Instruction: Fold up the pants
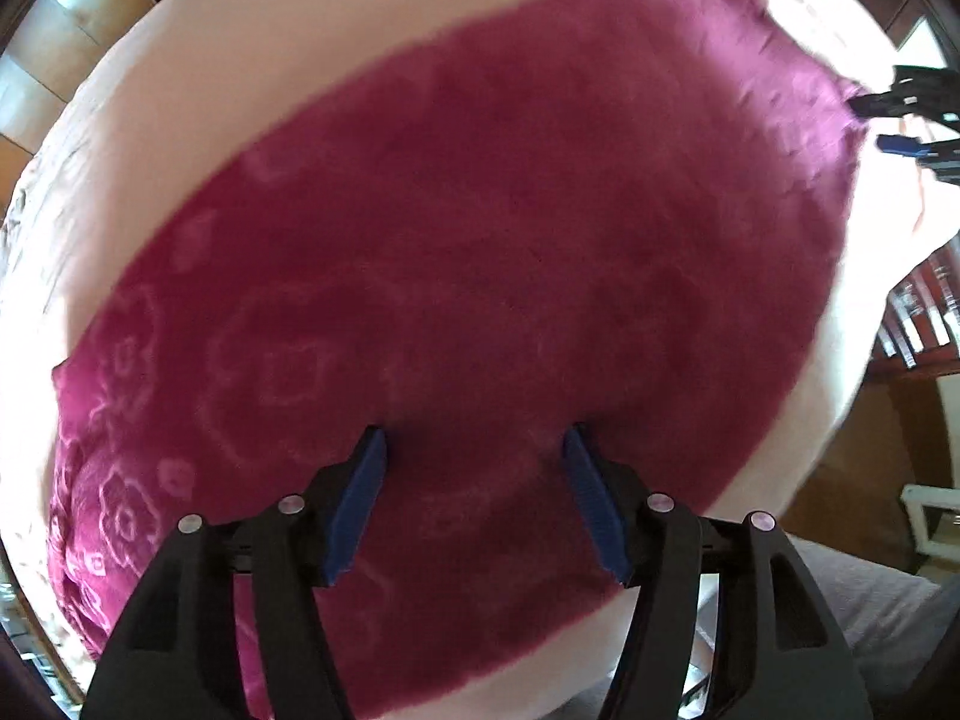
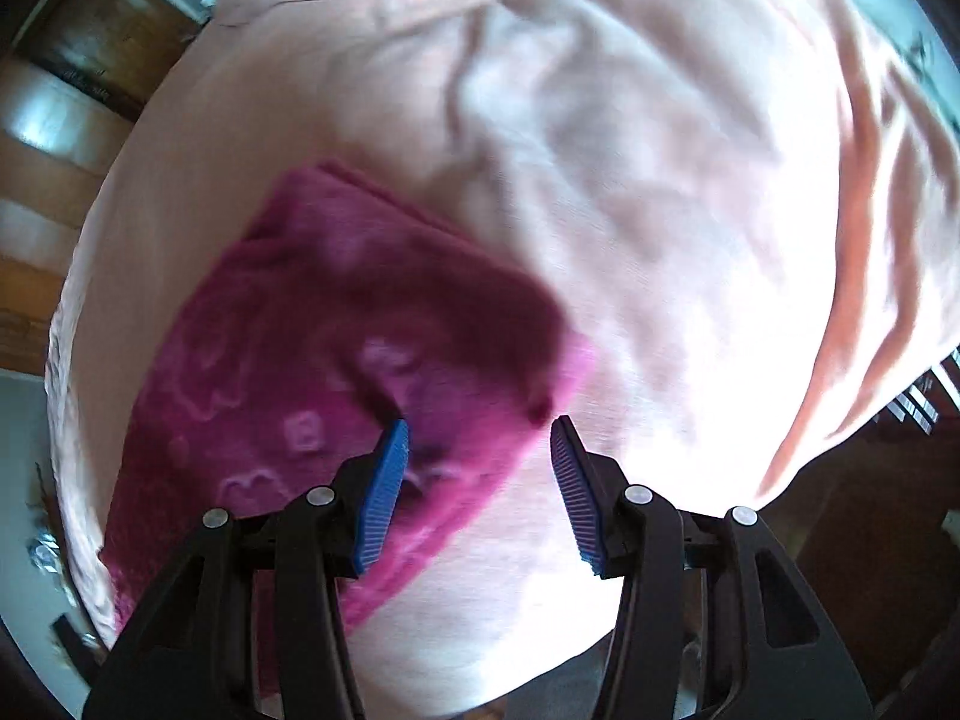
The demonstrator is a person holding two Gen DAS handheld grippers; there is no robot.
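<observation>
Meanwhile: magenta pants spread flat on the bed

Magenta pants (image 1: 480,276) with a pale floral print lie spread across a bed covered by a light pink sheet (image 1: 198,90). The left tool (image 1: 474,438) hangs over the cloth with its blue pads wide apart, holding nothing. The right tool (image 2: 480,426) is also spread open above an end of the pants, one pad over the fabric and the other over the wrinkled sheet. Seen from the left wrist, the right tool sits just beside the garment's far corner. Both views are blurred.
</observation>
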